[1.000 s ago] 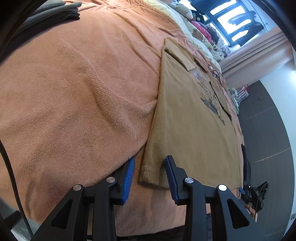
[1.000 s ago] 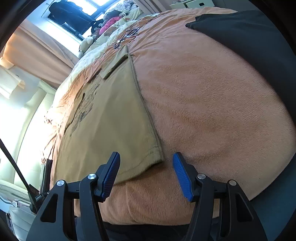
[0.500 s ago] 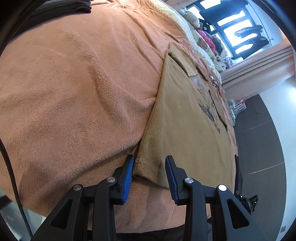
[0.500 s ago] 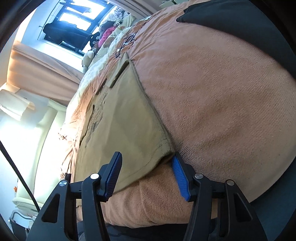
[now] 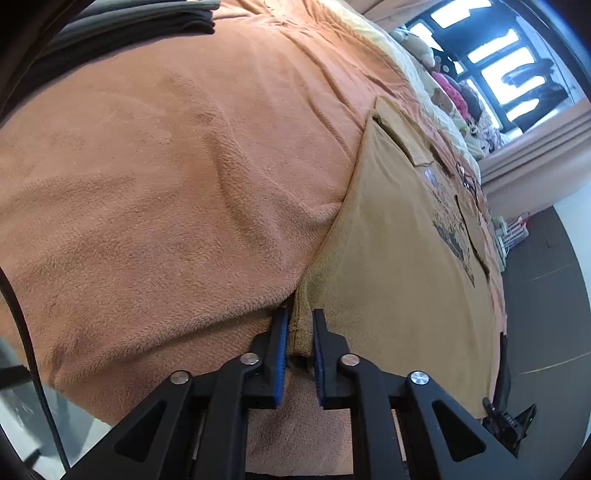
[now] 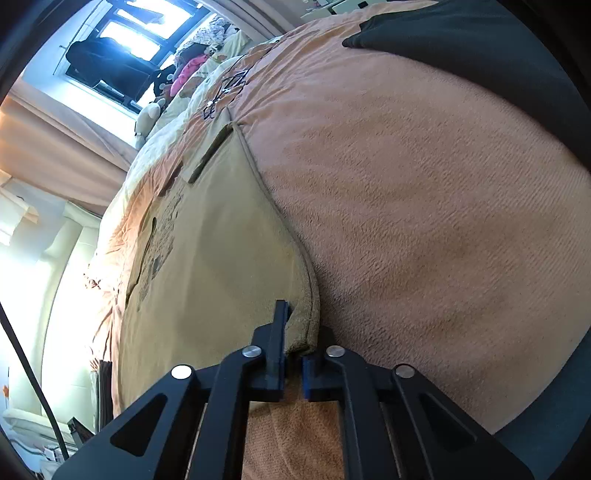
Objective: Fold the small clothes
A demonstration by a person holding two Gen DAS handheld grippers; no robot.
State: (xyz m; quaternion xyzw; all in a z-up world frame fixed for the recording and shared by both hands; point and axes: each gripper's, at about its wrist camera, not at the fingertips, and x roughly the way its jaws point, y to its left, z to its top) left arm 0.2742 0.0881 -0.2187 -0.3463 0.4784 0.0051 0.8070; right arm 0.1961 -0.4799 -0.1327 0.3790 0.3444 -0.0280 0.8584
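Here the tan T-shirt [image 5: 399, 266] lies spread flat on the orange fleece blanket [image 5: 166, 177] that covers the bed, its printed front facing up and its sleeves folded in over the chest. The left gripper [image 5: 298, 332] is at the shirt's bottom hem corner on one side; its blue-padded fingers [image 5: 281, 350] are closing, with a bunched bit of the hem pinched between them. The right gripper [image 6: 295, 343] is at the opposite hem corner of the shirt, and its fingers [image 6: 279, 343] have come together on the corner, which curls up out of the narrow gap between them. Beyond the shirt's collar end, at the far end of the bed, a pale quilt [image 6: 166, 110] and a heap of soft toys [image 5: 443, 92] sit below a bright window [image 6: 122, 48]. To one side of the shirt, across the blanket, lies a stack of dark folded clothes [image 5: 129, 22]; on the other side another dark garment [image 6: 480, 55] rests on the blanket.
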